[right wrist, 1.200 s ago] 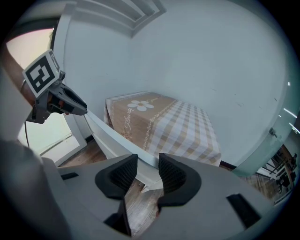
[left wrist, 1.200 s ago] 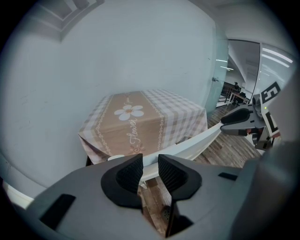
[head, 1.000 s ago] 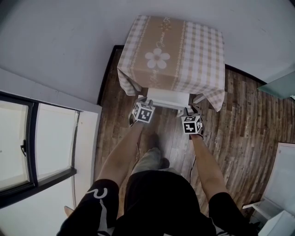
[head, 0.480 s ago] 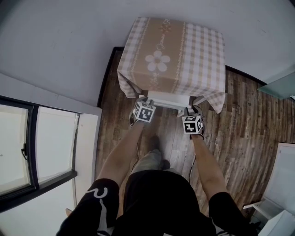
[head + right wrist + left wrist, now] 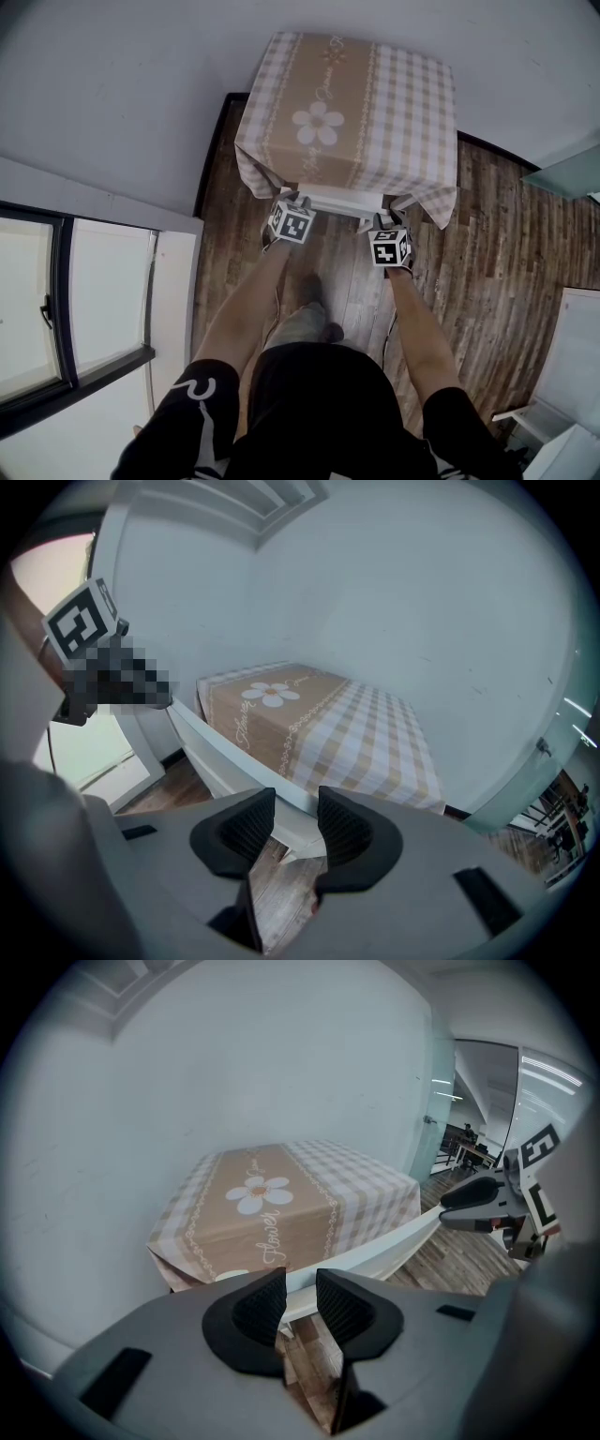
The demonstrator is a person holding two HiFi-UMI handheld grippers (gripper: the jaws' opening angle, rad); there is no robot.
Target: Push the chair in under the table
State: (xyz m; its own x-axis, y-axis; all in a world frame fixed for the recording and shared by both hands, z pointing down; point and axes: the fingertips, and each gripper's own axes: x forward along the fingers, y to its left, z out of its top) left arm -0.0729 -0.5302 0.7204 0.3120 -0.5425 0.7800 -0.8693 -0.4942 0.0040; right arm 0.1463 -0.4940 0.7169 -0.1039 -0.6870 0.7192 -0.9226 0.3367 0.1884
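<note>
Both your grippers have crept a little nearer the table [image 5: 412, 112] than they were a second ago, and the chair [image 5: 342, 201] has gone with them. Slightly less of its white shows past the hem of the cloth [image 5: 281, 112].

The one word you can read is "Flower" [image 5: 272, 1246], in cursive on the tan centre band of the cloth, below a big white daisy [image 5: 317, 125]. The cube on each gripper carries black-and-white square markers rather than writing.

Count one table, one chair, one large daisy on the table's top, and two grippers.

Your forearms reach forward side by side, both grippers slanting downward. The left gripper [image 5: 289, 201] is at the left end of the chair's top rail [image 5: 394, 1246] and the right gripper [image 5: 382, 223] is at its right end.

In the left gripper view, the left gripper's [image 5: 300, 1283] jaws stand a narrow gap apart and pinch nothing. The rail crosses just beyond their tips and shows through the gap. The right gripper [image 5: 297, 803] is the same, its jaws parted with the rail [image 5: 216, 752] running across behind them. You cannot tell whether the tips actually press on the wood.

The chair sits mostly under the near edge of the table, with only its back poking out over the wood floor [image 5: 487, 234]. One of your feet [image 5: 307, 321] is planted behind it.
</note>
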